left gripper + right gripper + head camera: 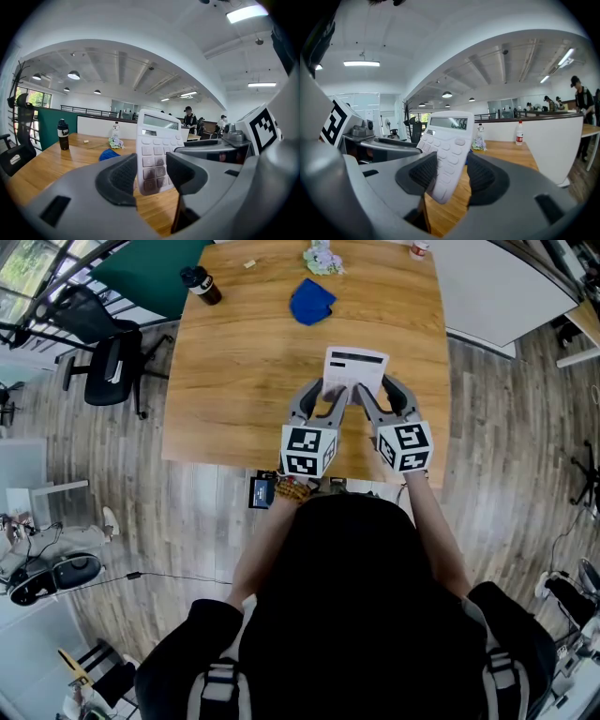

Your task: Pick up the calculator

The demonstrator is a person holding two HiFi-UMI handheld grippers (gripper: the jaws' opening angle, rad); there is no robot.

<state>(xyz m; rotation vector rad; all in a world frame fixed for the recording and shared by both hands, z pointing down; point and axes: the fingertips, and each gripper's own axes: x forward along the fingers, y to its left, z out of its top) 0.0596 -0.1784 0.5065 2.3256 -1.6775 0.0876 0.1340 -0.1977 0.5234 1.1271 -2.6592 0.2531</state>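
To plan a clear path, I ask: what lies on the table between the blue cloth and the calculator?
Nothing: in the head view, only bare wooden table shows between the blue cloth and the calculator.

Head view: lower end of calculator [354, 371] is covered by left claw [330, 392] and right claw [375, 392]; its keys can't be made out here. The person's head [347, 596] blocks the middle of the near bench [234, 381] edge. The frame top cuts off the far bench edge. A crumpled item [323, 257] and a small container [419, 248] are cropped there, kind unclear.

Left gripper view: display [159, 122] unreadable, key legends too small.

Right gripper view: display digits blurred; calculator's bottom corner sits behind a pad.
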